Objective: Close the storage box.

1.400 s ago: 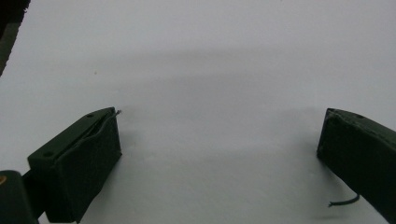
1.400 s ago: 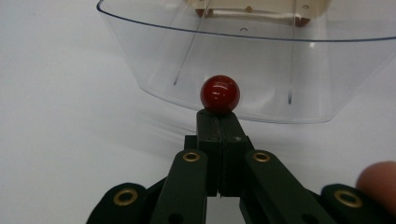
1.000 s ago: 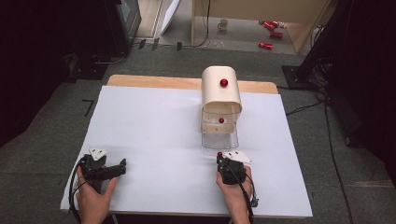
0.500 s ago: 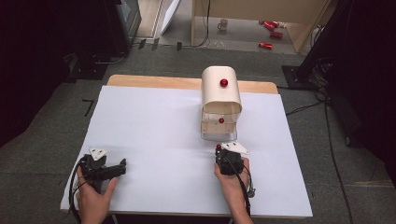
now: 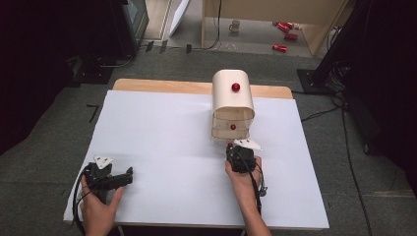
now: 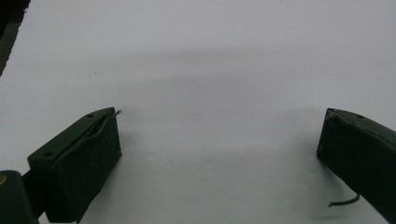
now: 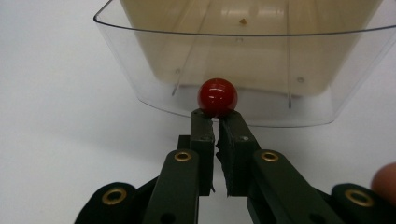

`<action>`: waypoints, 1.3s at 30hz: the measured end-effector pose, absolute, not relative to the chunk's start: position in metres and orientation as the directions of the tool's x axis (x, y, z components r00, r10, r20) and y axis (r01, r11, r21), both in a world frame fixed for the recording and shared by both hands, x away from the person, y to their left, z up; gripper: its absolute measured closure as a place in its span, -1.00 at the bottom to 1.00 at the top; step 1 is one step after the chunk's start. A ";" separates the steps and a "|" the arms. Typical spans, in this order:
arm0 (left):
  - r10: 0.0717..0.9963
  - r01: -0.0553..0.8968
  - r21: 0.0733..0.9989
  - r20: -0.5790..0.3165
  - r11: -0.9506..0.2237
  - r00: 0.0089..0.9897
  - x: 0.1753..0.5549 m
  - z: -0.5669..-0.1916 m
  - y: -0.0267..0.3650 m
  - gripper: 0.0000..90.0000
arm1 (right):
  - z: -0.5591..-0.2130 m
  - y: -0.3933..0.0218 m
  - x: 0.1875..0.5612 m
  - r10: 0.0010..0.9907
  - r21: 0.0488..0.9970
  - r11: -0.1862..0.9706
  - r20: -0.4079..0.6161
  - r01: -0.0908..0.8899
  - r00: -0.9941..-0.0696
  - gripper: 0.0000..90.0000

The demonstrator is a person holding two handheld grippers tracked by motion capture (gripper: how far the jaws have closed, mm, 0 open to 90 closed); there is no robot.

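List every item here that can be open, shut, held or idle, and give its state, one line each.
Bottom drawer: clear, pulled partly out of the cabinet.
Bottom drawer's red knob: at the tips of the closed jaws.
Middle drawer: pushed in.
Cabinet: upright on the table.
Right gripper: jaws closed at the knob.
Left gripper: jaws wide open, nothing between them, over bare table.

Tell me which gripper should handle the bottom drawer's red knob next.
Right. The right gripper is shut with its tips at the red knob of the clear drawer. The left gripper sits open over bare table near the front left corner.
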State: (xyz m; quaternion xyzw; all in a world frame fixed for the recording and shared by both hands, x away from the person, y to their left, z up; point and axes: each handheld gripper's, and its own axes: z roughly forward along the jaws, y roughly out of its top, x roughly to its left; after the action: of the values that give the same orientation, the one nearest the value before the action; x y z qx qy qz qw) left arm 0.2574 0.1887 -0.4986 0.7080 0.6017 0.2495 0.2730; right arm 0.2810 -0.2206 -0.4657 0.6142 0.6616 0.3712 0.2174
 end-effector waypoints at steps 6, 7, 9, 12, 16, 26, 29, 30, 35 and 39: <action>0.988 0.716 0.687 0.025 -0.127 0.152 0.257 -0.499 0.189 -1.00 | -0.465 -0.220 0.290 0.976 0.758 -0.026 0.161 0.652 -0.148 0.91; 0.988 0.716 0.687 0.025 -0.127 0.152 0.257 -0.499 0.189 -1.00 | -0.465 -0.220 0.292 0.976 0.757 -0.025 0.160 0.653 -0.147 0.91; 0.988 0.716 0.687 0.025 -0.127 0.152 0.257 -0.499 0.189 -1.00 | -0.466 -0.220 0.293 0.976 0.755 -0.024 0.159 0.655 -0.147 0.91; 0.988 0.716 0.686 0.025 -0.127 0.152 0.257 -0.499 0.189 -1.00 | -0.466 -0.220 0.299 0.977 0.754 -0.030 0.161 0.656 -0.140 0.91; 0.988 0.716 0.687 0.025 -0.127 0.152 0.257 -0.499 0.189 -1.00 | -0.467 -0.220 0.302 0.977 0.754 -0.030 0.160 0.656 -0.138 0.91; 0.988 0.716 0.686 0.025 -0.128 0.152 0.257 -0.499 0.189 -1.00 | -0.471 -0.218 0.307 0.979 0.746 -0.021 0.149 0.666 -0.136 0.90; 0.988 0.716 0.687 0.025 -0.127 0.152 0.257 -0.499 0.189 -1.00 | -0.472 -0.219 0.308 0.978 0.744 -0.024 0.155 0.668 -0.137 0.83; 0.988 0.716 0.687 0.025 -0.127 0.152 0.257 -0.499 0.189 -1.00 | -0.473 -0.219 0.308 0.977 0.741 -0.024 0.158 0.671 -0.140 0.75; 0.988 0.717 0.686 0.025 -0.128 0.153 0.257 -0.498 0.189 -1.00 | -0.473 -0.214 0.306 0.980 0.743 0.011 0.124 0.669 -0.154 -0.41; 0.988 0.716 0.686 0.025 -0.128 0.153 0.257 -0.498 0.189 -1.00 | -0.473 -0.217 0.305 0.975 0.730 0.004 0.148 0.684 -0.164 -0.82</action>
State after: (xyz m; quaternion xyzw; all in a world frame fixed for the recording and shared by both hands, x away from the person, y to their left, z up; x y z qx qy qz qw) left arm 0.2574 0.1888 -0.4985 0.7086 0.6013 0.2491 0.2725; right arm 0.3051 -0.2168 -0.4726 0.6122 0.6774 0.3508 0.2078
